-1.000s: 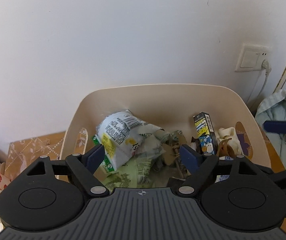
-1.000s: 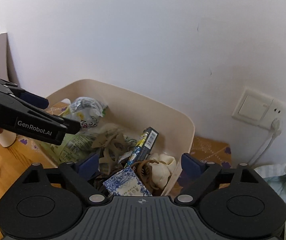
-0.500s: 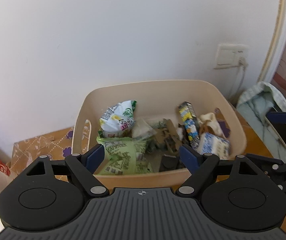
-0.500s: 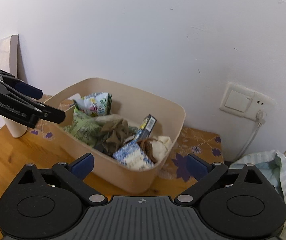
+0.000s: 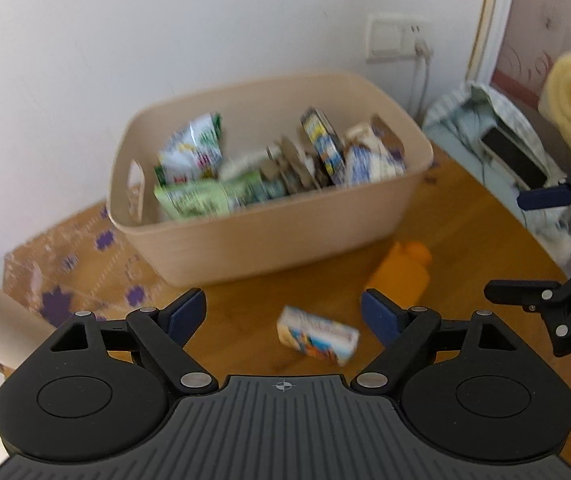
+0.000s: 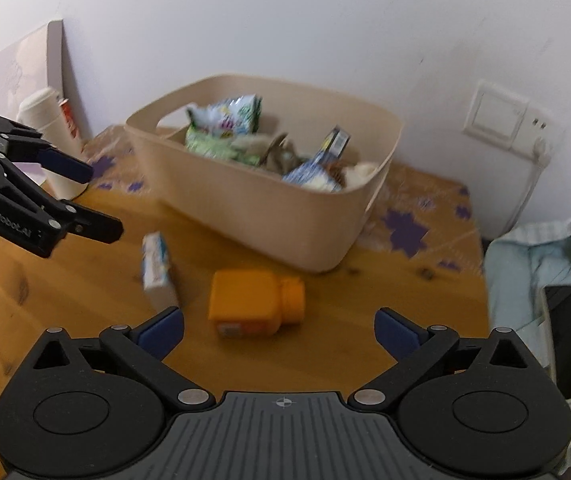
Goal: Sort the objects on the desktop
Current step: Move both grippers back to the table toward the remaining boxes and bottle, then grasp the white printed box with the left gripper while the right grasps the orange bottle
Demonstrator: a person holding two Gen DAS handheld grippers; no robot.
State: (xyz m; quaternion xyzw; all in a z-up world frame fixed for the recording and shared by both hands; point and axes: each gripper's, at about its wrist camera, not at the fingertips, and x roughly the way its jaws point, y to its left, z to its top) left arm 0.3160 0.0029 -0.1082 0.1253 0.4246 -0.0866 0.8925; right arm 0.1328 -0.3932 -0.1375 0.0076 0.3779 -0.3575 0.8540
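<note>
1. The left gripper (image 5: 283,312) hangs over the table (image 5: 465,232), its jaws opening with nothing pressed between them.
2. A small carton (image 5: 317,335) lies on the table just ahead of it, in line with the gap between its fingers.
3. The right gripper (image 6: 279,330) has jaws opening too, wide and empty.
4. An orange bottle (image 6: 255,306) lies on its side just ahead of that gap, cap toward the right finger.
5. The carton (image 6: 157,270) sits ahead of its left finger.
6. Beyond both stands the bin (image 6: 261,208), filled with packets; blur leaves their labels unreadable.
7. A phone (image 6: 569,340) rests on cloth (image 6: 525,264) to the right.
</note>
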